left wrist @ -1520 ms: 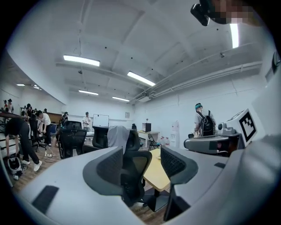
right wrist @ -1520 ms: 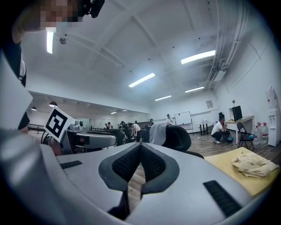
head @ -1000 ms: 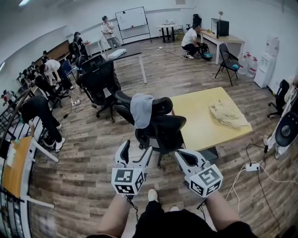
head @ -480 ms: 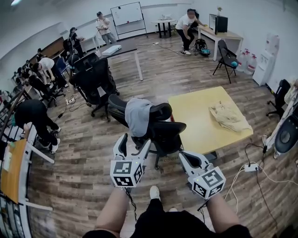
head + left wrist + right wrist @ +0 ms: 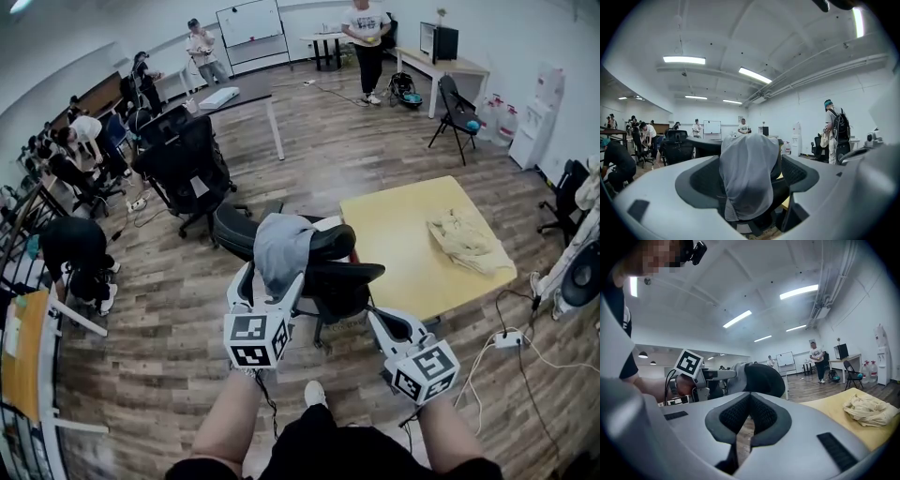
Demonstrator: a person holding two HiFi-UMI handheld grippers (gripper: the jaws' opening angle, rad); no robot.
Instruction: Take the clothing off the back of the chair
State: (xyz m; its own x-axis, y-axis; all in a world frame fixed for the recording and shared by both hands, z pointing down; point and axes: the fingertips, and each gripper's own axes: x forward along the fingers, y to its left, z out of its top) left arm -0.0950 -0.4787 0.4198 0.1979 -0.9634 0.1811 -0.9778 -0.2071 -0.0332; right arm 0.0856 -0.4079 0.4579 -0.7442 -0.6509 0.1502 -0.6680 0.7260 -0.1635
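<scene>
A grey piece of clothing (image 5: 279, 251) hangs over the back of a black office chair (image 5: 342, 279) beside the yellow table. My left gripper (image 5: 266, 284) is right at the garment's lower edge, its jaws opening wide. In the left gripper view the grey clothing (image 5: 747, 159) fills the gap between the spread jaws of the left gripper (image 5: 752, 197), and the pads do not press on it. My right gripper (image 5: 379, 322) hangs lower right of the chair seat. Its pads meet, with nothing between them, in the right gripper view (image 5: 749, 397), where the clothing (image 5: 735, 377) shows to the left.
A yellow table (image 5: 403, 234) with a crumpled beige cloth (image 5: 461, 234) stands right of the chair. More black office chairs (image 5: 183, 169) stand at the left rear. A power strip (image 5: 511, 339) and cables lie on the wooden floor at right. Several people are at the room's edges.
Both grippers have moved forward toward the chair; the left one now reaches the grey clothing with wider jaws. A person at the back has stood up.
</scene>
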